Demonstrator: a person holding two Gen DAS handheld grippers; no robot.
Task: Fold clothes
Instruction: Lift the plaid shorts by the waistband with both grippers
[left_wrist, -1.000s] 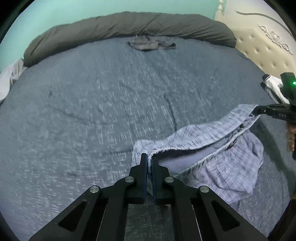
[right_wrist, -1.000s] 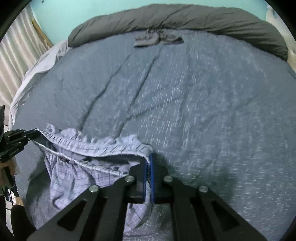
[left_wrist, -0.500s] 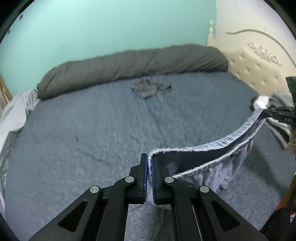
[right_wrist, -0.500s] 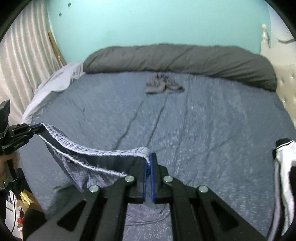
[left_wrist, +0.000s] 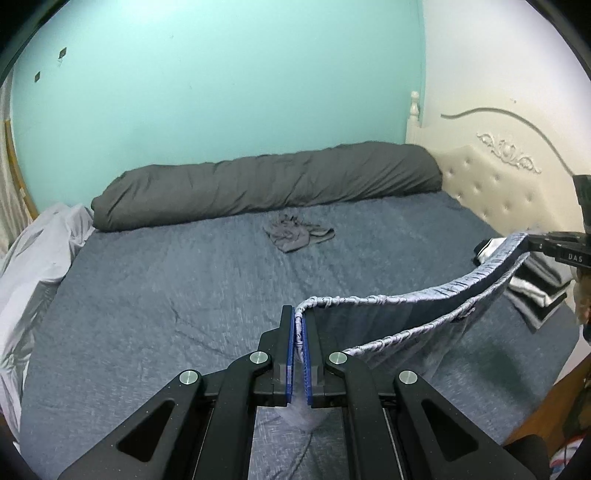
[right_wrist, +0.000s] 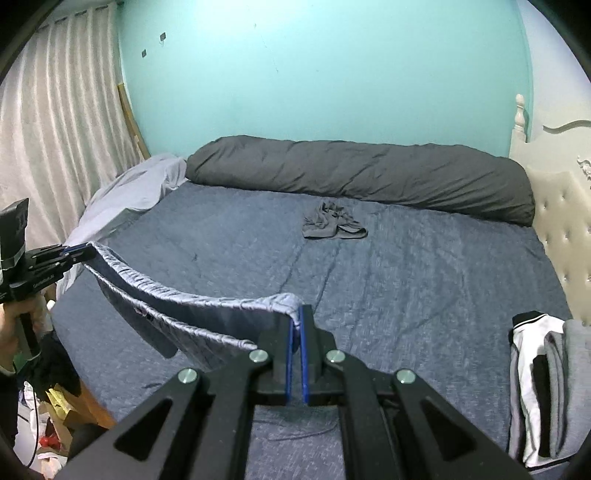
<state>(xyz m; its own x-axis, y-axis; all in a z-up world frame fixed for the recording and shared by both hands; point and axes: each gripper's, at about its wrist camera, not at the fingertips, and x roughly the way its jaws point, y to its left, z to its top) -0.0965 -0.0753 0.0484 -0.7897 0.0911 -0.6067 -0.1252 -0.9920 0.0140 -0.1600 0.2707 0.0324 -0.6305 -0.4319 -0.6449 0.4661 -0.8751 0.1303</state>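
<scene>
Light blue checked shorts (left_wrist: 406, 317) hang in the air above the blue bed cover (left_wrist: 184, 295), stretched by their elastic waistband between both grippers. My left gripper (left_wrist: 298, 314) is shut on one end of the waistband. My right gripper (right_wrist: 297, 314) is shut on the other end. Each view shows the opposite gripper at its edge: the right gripper (left_wrist: 532, 245) at the far right, the left gripper (right_wrist: 86, 253) at the far left with a hand below it. The shorts (right_wrist: 207, 317) sag between them, and their lower part is hidden behind the fingers.
A crumpled grey garment (right_wrist: 332, 223) lies near a rolled dark grey duvet (right_wrist: 362, 177) at the back. A folded black, white and grey stack (right_wrist: 543, 387) sits at the bed's right side by the padded headboard (left_wrist: 498, 195). A pale sheet (left_wrist: 37, 251) and curtain (right_wrist: 55, 129) stand left.
Both grippers have risen together, lifting the shorts off the bed. The waistband now hangs stretched in the air, and the views have tilted up to show the wall.
</scene>
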